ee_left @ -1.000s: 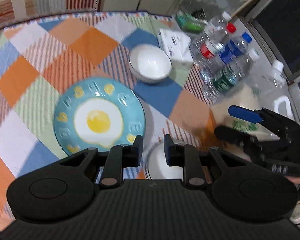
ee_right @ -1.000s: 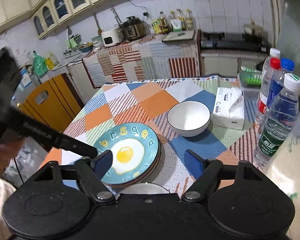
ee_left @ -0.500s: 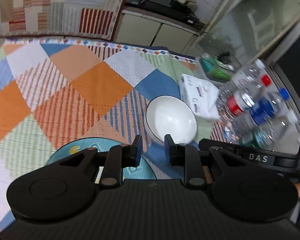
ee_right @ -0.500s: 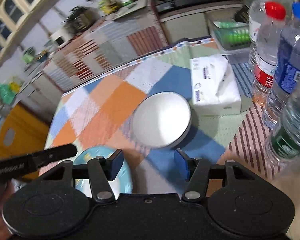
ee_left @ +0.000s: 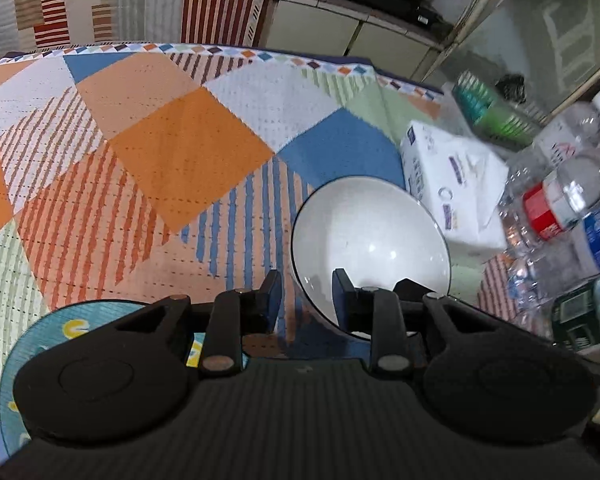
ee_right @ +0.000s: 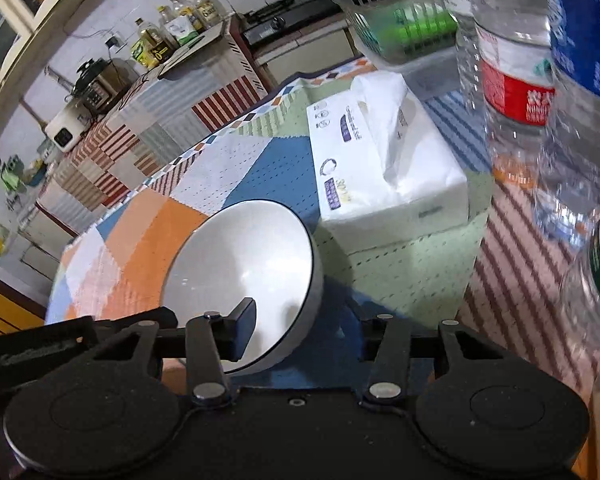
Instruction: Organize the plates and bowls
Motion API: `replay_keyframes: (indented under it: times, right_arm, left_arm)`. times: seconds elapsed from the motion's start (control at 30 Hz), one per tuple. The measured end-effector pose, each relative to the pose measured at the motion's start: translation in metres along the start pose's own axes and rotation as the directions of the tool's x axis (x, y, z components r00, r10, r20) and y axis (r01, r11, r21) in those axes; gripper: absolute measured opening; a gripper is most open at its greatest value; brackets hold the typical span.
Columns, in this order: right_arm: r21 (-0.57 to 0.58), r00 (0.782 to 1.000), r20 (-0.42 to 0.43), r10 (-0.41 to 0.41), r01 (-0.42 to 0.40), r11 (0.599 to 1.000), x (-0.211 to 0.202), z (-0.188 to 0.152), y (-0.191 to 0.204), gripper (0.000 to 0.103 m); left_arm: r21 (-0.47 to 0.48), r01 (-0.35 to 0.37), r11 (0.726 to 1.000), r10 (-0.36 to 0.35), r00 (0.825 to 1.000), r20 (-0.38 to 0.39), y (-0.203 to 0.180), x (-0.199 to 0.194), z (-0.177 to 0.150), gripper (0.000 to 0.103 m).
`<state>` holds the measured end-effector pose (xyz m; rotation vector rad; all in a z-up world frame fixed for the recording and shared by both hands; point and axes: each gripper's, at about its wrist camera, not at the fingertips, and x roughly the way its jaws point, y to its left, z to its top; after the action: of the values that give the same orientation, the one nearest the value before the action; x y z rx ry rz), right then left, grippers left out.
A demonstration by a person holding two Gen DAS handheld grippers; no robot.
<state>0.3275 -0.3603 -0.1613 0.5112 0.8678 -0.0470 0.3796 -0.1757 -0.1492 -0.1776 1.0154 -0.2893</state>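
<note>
A white bowl (ee_left: 370,240) stands on the patchwork tablecloth (ee_left: 188,152), to the right of a blue plate with an egg picture (ee_left: 40,344). My left gripper (ee_left: 306,294) straddles the bowl's near left rim, one finger outside and one inside. Its jaws are opening and the pads stand clear of the rim. In the right wrist view the bowl (ee_right: 240,264) looks tilted. My right gripper (ee_right: 300,320) has its left finger inside the bowl and its right finger outside. Its jaws are closing around the rim, with a gap still showing at the pads.
A white tissue pack (ee_left: 456,184) lies just behind the bowl. Several water bottles (ee_left: 564,200) crowd the right side, close to my right gripper (ee_right: 516,80). A green basket (ee_right: 404,28) sits at the far right corner. Bare cloth stretches to the left.
Both grippers have come down and forward onto the white bowl. The right jaws have narrowed a lot, the left ones widened slightly. The egg plate has slid to the bottom left of the left view.
</note>
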Motion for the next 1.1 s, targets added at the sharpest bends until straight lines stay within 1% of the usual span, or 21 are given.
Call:
replay_keyframes:
  times: [0.07,0.1,0.13,0.2,0.3,0.33,0.37,0.4,0.43,0.47,0.57,0.67,0.77,0.83,0.93,1.03,1.1]
  right_arm:
    - [-0.057,1.0,-0.002,-0.029,0.029,0.998,0.003,-0.001,0.004,0.04]
    - [-0.069,1.0,0.002,-0.031,0.031,0.997,0.003,-0.001,0.003,0.037]
    - [-0.071,1.0,0.004,-0.019,0.02,0.997,0.002,-0.002,0.002,0.032]
    - [-0.049,1.0,-0.008,-0.009,0.009,0.999,0.003,-0.003,-0.002,0.031]
    - [0.015,0.999,-0.033,-0.016,0.017,1.0,0.008,-0.004,-0.011,0.024]
    - [0.031,0.999,-0.04,-0.011,0.013,0.999,0.01,-0.004,-0.014,0.023]
    - [0.044,0.999,-0.04,-0.007,0.009,0.999,0.011,-0.005,-0.017,0.021]
    - [0.049,0.999,-0.039,-0.002,0.004,0.999,0.012,-0.006,-0.018,0.019]
    - [0.047,0.999,-0.043,0.006,-0.004,0.999,0.013,-0.006,-0.018,0.014]
    - [0.039,0.999,-0.054,0.002,0.0,0.999,0.014,-0.007,-0.018,0.013]
    - [0.038,0.997,-0.082,0.01,-0.007,0.999,0.013,-0.008,-0.018,0.013]
    - [0.064,0.995,-0.084,0.049,-0.044,0.997,-0.001,-0.01,-0.021,0.013]
    - [0.081,0.991,-0.101,0.089,-0.081,0.993,-0.016,-0.014,-0.019,0.014]
    - [0.129,0.989,-0.103,0.105,-0.092,0.987,-0.029,-0.02,-0.017,0.014]
    - [0.115,0.99,-0.083,0.11,-0.1,0.988,-0.048,-0.029,-0.007,0.014]
    - [0.105,0.989,-0.073,0.132,-0.124,0.987,-0.069,-0.036,-0.003,0.014]
    - [0.09,0.988,-0.068,0.139,-0.133,0.987,-0.083,-0.04,0.003,0.014]
  left_arm:
    - [0.006,0.024,1.0,-0.024,0.999,0.031,-0.002,-0.001,-0.005,0.026]
    - [0.01,0.028,1.0,-0.028,0.999,0.044,-0.003,-0.003,-0.007,0.026]
    - [0.019,0.029,0.999,-0.03,0.998,0.051,-0.005,-0.004,-0.008,0.026]
    - [0.031,0.027,0.999,-0.028,0.999,0.046,-0.006,-0.002,-0.009,0.026]
    - [0.026,0.02,0.999,-0.02,0.999,0.031,-0.005,0.001,-0.01,0.025]
    - [0.029,0.02,0.999,-0.021,0.999,0.028,-0.005,0.003,-0.01,0.023]
    - [0.033,0.024,0.999,-0.025,0.999,0.023,-0.005,0.004,-0.011,0.016]
    - [0.037,0.02,0.999,-0.021,1.0,0.013,-0.005,0.005,-0.011,0.011]
    - [0.036,0.011,0.999,-0.011,1.0,0.006,-0.006,0.005,-0.011,0.011]
    - [0.033,0.005,0.999,-0.005,1.0,-0.002,-0.006,0.004,-0.012,0.011]
    - [0.009,0.025,1.0,-0.025,0.999,-0.029,-0.003,-0.003,-0.012,0.01]
    - [0.011,0.062,0.998,-0.062,0.997,-0.036,0.003,-0.019,-0.013,0.011]
    - [0.064,0.043,0.997,-0.04,0.998,-0.039,-0.003,-0.04,-0.019,0.01]
    - [0.086,0.035,0.996,-0.031,0.998,-0.05,-0.006,-0.053,-0.024,0.01]
    - [0.109,0.034,0.993,-0.027,0.997,-0.068,-0.006,-0.073,-0.03,0.01]
    - [0.121,0.012,0.993,-0.001,0.996,-0.084,-0.01,-0.095,-0.037,0.01]
    - [0.138,0.009,0.99,0.006,0.995,-0.103,-0.013,-0.108,-0.042,0.01]
